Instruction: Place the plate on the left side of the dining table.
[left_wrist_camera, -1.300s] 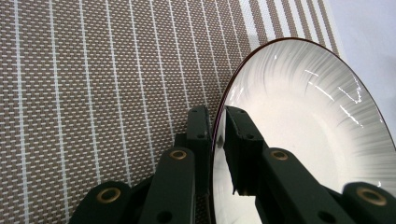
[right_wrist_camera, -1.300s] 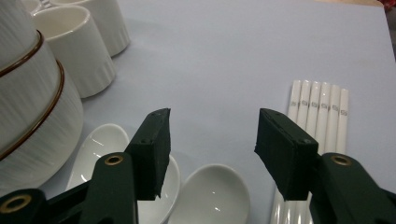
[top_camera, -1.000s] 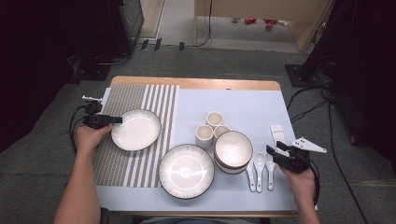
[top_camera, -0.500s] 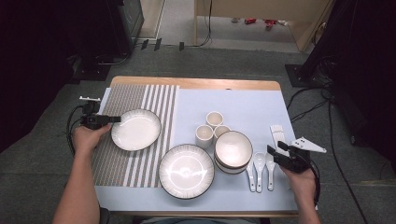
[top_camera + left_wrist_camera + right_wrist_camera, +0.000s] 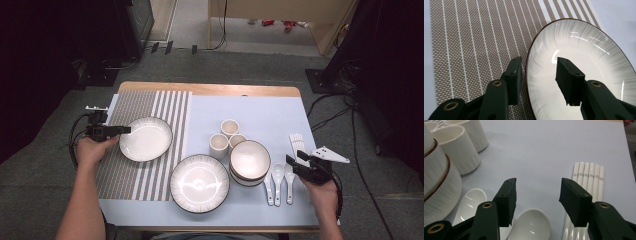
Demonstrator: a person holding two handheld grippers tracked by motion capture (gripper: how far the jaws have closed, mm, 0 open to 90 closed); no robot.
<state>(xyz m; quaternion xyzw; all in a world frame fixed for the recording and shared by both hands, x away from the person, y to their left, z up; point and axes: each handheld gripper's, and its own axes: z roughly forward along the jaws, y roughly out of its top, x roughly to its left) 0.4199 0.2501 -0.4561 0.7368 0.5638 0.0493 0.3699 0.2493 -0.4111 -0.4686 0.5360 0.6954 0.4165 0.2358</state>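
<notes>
White ribbed plate (image 5: 584, 62) lies on the striped placemat (image 5: 474, 45); my left gripper (image 5: 540, 75) fingers have just been opening, straddling its rim, pads clear. Step judged: release. Next: withdraw without nudging it. Right gripper (image 5: 537, 195) fingers spread over spoons (image 5: 529, 225), empty.

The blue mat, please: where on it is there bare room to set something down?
The blue mat is bare along its far edge, beyond the cups, and between cups and chopsticks. The near middle is crowded: plate, bowls and spoons sit close together.
</notes>
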